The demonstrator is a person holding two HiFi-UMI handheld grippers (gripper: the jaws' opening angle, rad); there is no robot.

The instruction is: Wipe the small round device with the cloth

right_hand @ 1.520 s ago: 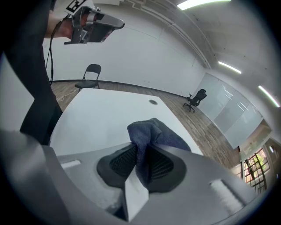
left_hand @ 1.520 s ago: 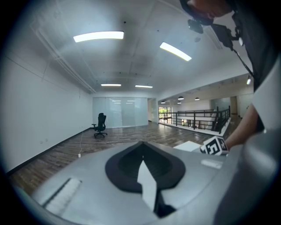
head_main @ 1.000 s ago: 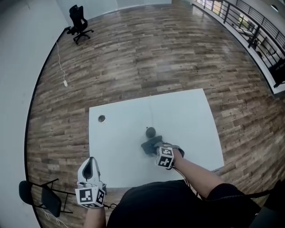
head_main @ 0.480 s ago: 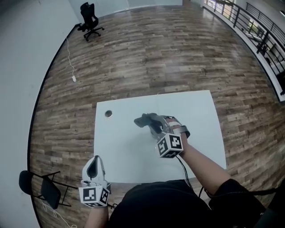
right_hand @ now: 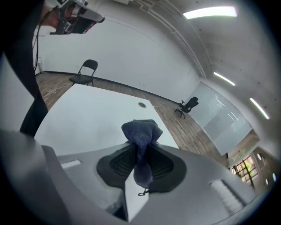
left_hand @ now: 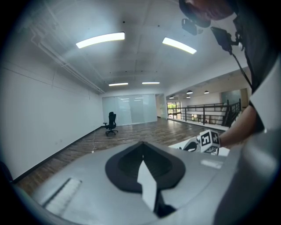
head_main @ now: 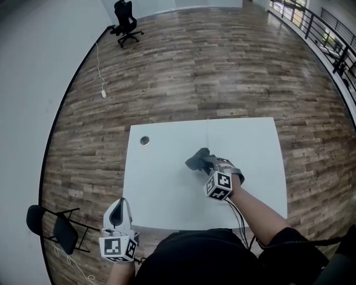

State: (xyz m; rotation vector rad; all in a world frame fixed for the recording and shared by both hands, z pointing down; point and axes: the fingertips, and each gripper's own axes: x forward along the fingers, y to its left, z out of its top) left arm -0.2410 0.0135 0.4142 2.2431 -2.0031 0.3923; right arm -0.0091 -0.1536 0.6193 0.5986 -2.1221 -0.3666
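A dark blue cloth (head_main: 196, 160) hangs bunched from my right gripper (head_main: 207, 162), which is shut on it above the middle of the white table (head_main: 161, 189). In the right gripper view the cloth (right_hand: 141, 132) runs up between the two dark pads and bulges past the tips of the gripper (right_hand: 140, 148). I cannot see the small round device; the cloth and gripper cover that patch of table. My left gripper (head_main: 115, 210) is off the table's front left corner with its jaws together and nothing between them (left_hand: 141, 144).
A round cable hole (head_main: 144, 140) sits near the table's far left corner. A black folding chair (head_main: 55, 232) stands on the wood floor at the left, close to my left gripper. An office chair (head_main: 127, 16) and a floor cable (head_main: 100, 69) lie far off.
The right gripper has lifted the cloth off the table, where it lay beside the round device. The device showed a second ago and is now out of sight. The left gripper has barely shifted.
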